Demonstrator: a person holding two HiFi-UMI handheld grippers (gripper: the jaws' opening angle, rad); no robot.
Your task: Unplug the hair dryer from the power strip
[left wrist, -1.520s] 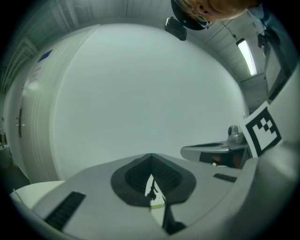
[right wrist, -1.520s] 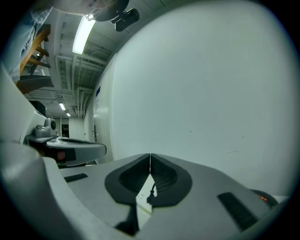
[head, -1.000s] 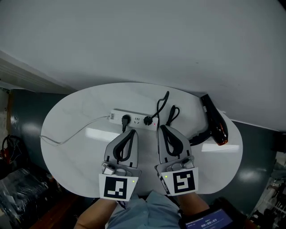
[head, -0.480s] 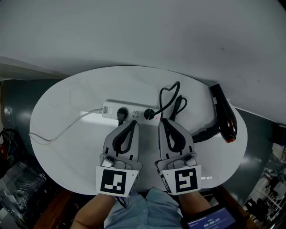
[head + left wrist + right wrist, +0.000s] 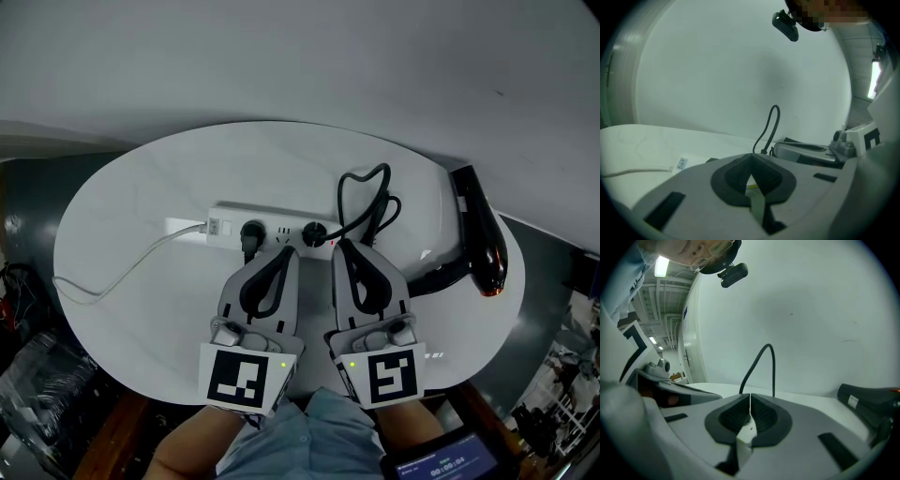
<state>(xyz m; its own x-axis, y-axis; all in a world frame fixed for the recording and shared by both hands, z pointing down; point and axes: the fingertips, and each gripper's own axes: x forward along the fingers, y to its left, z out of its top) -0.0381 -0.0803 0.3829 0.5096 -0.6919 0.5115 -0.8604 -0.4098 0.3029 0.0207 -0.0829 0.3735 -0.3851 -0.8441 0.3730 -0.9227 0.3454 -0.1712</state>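
head view, hair dryer: the black hair dryer [image 5: 480, 246] lies at the right edge of the bench [image 5: 141, 216], well apart from the power strip [image 5: 281, 223].
plugs: a black plug [image 5: 316, 234] sits in the strip with a looped black cord [image 5: 370, 197] rising from it; a second black plug [image 5: 250, 234] sits further left.
white cable [image 5: 131, 267]: runs from the strip's left end toward the bench's left edge.
writing: a small label [image 5: 681, 163] on the strip's end and a tag [image 5: 851, 401] on the dryer are both too small to read; each gripper carries a black-and-white marker cube [image 5: 241, 386].
left gripper [image 5: 280, 255]: its fingers [image 5: 731, 176] are closed together with nothing between them, tips just short of the second plug.
right gripper [image 5: 341, 246]: its fingers [image 5: 764, 416] are pressed together and empty, tips just beside the first plug.
surface: white oval bench top.
room: plain white wall [image 5: 300, 66] behind, dark floor and clutter at the sides.
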